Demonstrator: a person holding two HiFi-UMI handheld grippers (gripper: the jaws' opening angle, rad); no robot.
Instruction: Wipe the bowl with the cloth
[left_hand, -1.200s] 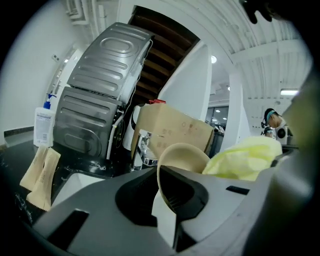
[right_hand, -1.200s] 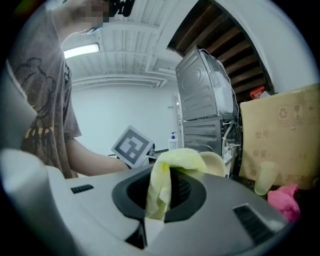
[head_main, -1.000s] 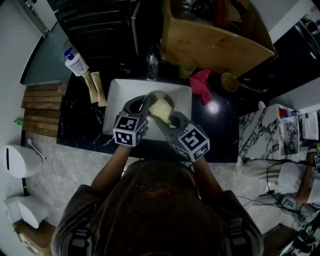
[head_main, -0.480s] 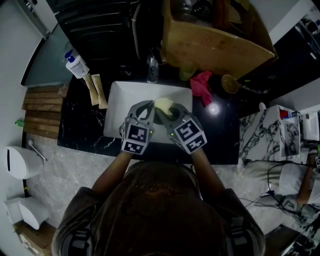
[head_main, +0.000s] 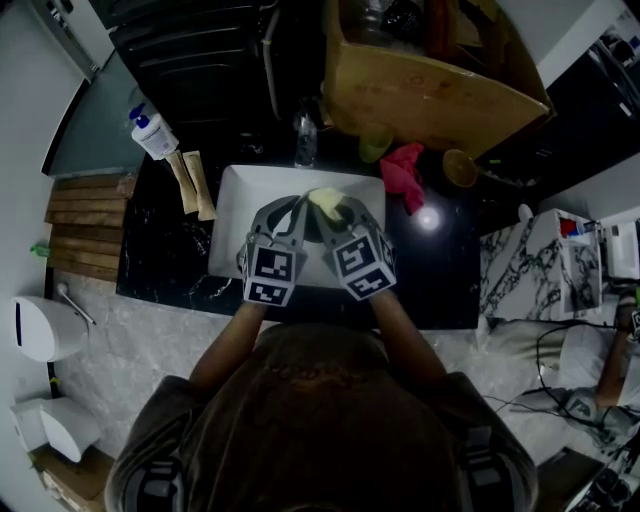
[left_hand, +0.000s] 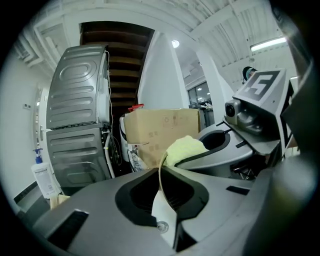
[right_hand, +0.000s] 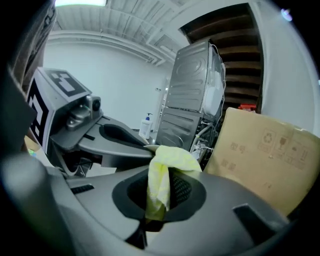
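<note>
Over the white sink (head_main: 232, 200) both grippers are held close together. My left gripper (head_main: 290, 212) is shut on the thin rim of the bowl (left_hand: 161, 186), which stands on edge between its jaws. My right gripper (head_main: 335, 214) is shut on the yellow cloth (head_main: 325, 203), and the cloth (left_hand: 184, 148) presses against the bowl's upper edge. In the right gripper view the cloth (right_hand: 161, 176) hangs from the shut jaws, with the bowl's rim (right_hand: 150, 147) just behind it. In the head view the grippers hide most of the bowl.
A tap (head_main: 304, 130) stands behind the sink. A soap bottle (head_main: 150, 128) and wooden slats (head_main: 85, 225) are to the left. A red cloth (head_main: 403, 170), a green cup (head_main: 373, 140) and a large cardboard box (head_main: 430, 80) are at the back right on the black counter.
Both grippers have drawn together and shifted toward the back of the sink. The cloth has moved up over the bowl, which now shows less.
</note>
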